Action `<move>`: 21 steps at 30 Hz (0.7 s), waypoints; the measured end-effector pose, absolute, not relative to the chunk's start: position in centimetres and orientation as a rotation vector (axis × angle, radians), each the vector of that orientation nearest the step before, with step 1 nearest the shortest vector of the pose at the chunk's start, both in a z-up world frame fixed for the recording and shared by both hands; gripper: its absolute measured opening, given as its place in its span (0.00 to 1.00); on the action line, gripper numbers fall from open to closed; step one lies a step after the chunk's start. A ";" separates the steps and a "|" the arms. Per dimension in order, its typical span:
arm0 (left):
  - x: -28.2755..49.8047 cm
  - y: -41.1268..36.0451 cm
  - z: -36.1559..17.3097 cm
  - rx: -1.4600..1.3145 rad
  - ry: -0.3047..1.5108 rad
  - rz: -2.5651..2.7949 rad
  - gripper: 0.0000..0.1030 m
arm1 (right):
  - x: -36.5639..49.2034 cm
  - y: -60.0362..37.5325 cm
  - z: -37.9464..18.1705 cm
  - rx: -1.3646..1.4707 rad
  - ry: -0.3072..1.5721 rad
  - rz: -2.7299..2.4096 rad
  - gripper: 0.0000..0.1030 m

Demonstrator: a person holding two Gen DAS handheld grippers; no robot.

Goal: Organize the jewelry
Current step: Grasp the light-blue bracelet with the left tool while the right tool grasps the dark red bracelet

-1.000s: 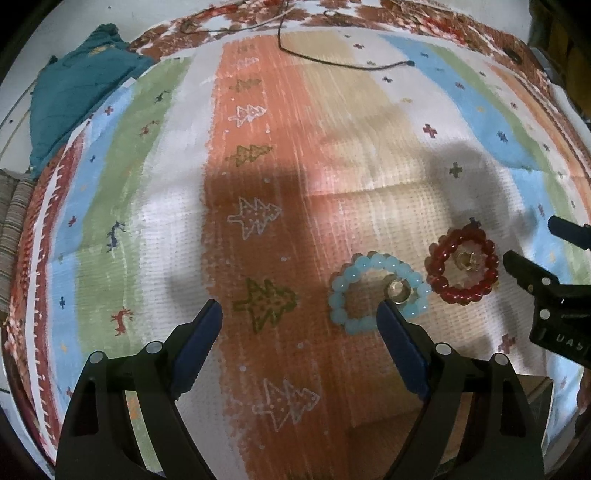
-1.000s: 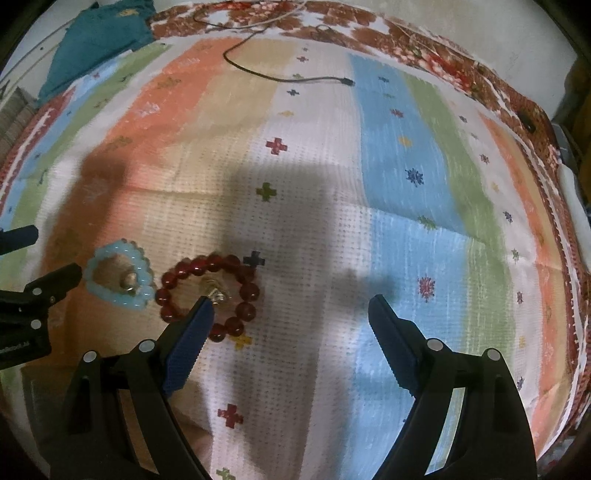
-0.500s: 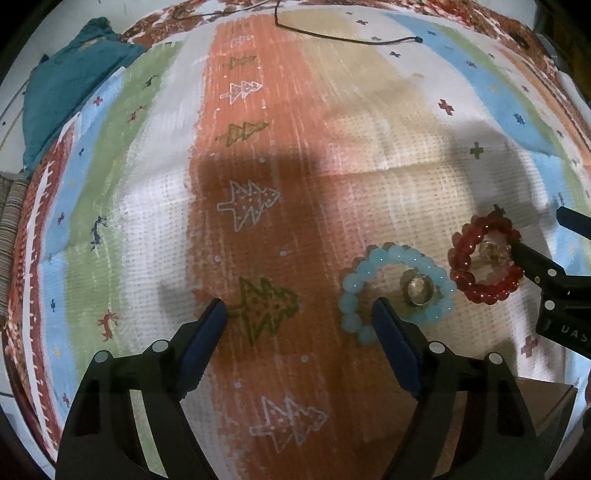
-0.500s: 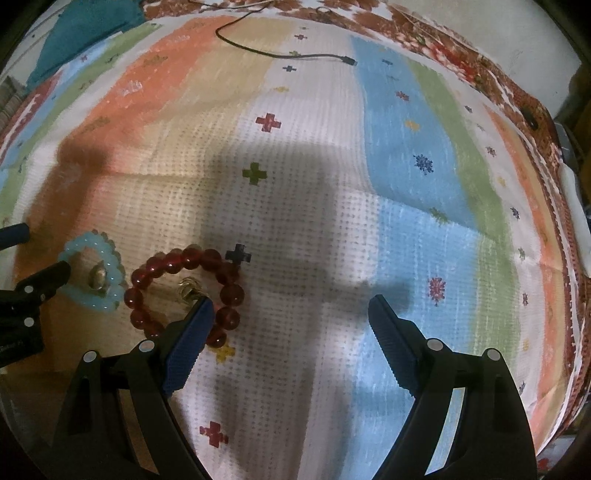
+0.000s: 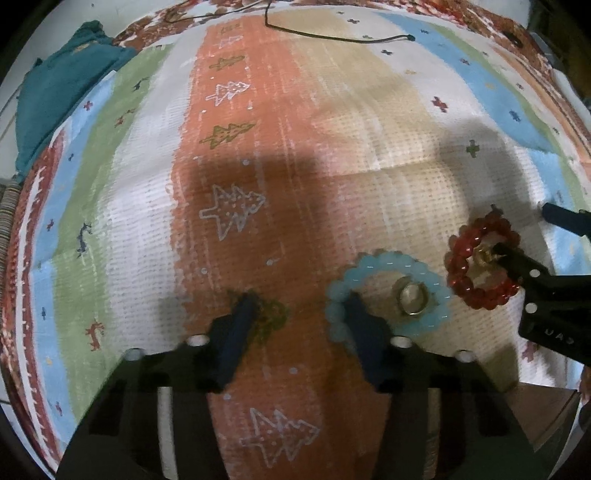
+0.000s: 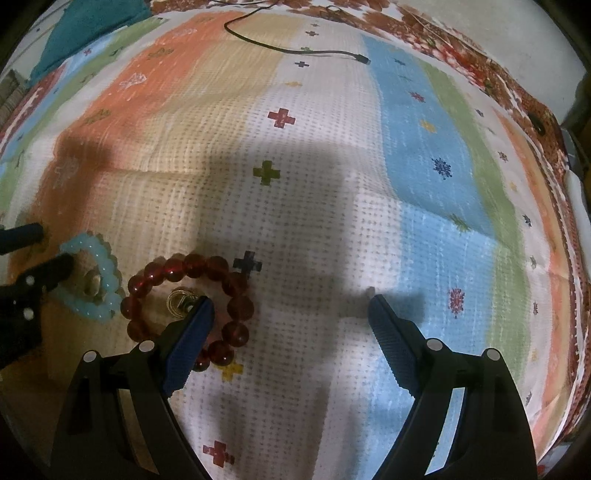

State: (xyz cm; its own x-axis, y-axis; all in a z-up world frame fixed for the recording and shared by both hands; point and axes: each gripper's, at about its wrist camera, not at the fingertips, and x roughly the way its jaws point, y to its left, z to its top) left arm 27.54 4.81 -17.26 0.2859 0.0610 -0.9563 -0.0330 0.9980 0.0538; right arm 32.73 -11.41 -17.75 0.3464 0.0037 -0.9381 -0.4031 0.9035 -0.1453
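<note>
Here left view: silver ring (image 5: 412,300) | right view: gold ring (image 6: 180,301)

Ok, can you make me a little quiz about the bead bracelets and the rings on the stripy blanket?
1. True or false: the light blue bead bracelet has a silver ring inside its loop.
2. Which lies inside the dark red bead bracelet? A) gold ring B) black cable C) teal cloth
3. Fill in: the right gripper has its fingers ____.

Key: 1 true; 2 A; 3 open.
</note>
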 end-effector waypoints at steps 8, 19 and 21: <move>27.4 4.4 -17.2 0.029 1.274 0.050 0.10 | 32.1 -10.7 -17.2 -0.383 1.173 0.323 0.16; 26.8 4.3 -15.9 -0.025 1.260 0.053 0.10 | 31.6 -11.3 -16.0 -0.310 1.175 0.340 0.14; 26.3 4.1 -15.1 -0.038 1.245 0.050 0.10 | 31.2 -11.5 -15.4 -0.291 1.170 0.350 0.14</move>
State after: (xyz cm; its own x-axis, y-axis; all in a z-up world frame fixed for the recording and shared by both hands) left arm 26.25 4.15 -15.12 0.3195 0.0173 -0.9474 -0.0586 0.9983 -0.0015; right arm 31.23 -11.45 -15.41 0.3474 0.1158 -0.9305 -0.4137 0.9095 -0.0413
